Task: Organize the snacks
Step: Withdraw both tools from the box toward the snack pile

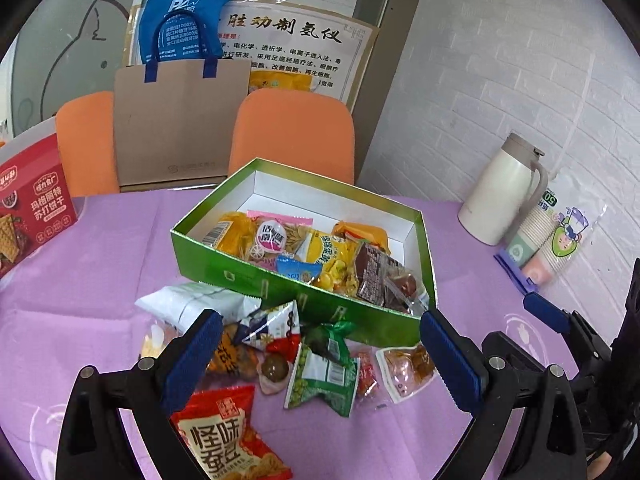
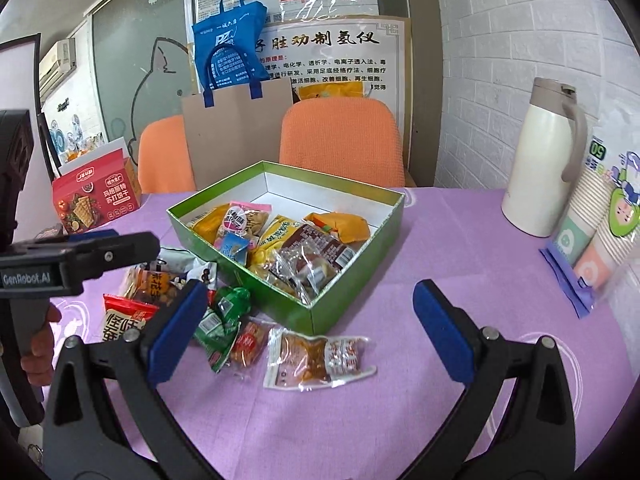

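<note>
A green box (image 1: 280, 292) (image 2: 360, 276) on the purple tablecloth holds several snack packets. More packets lie loose in front of it: a green pea packet (image 1: 320, 376) (image 2: 220, 320), a red bean packet (image 1: 228, 432), and a clear packet of brown snack (image 1: 404, 368) (image 2: 320, 356). My left gripper (image 1: 320, 360) hangs open over this pile, holding nothing. My right gripper (image 2: 310, 332) is open too, just above the clear packet and in front of the box's near corner. Part of the pile is hidden behind the left fingers (image 1: 192, 360).
A white thermos (image 1: 500, 192) (image 2: 540, 160) and a pack of paper cups (image 1: 552, 240) (image 2: 600, 232) stand at the right by the wall. A red cracker box (image 1: 28, 208) (image 2: 96, 200) sits far left. Two orange chairs (image 1: 296, 132) and a paper bag (image 1: 176, 124) are behind the table.
</note>
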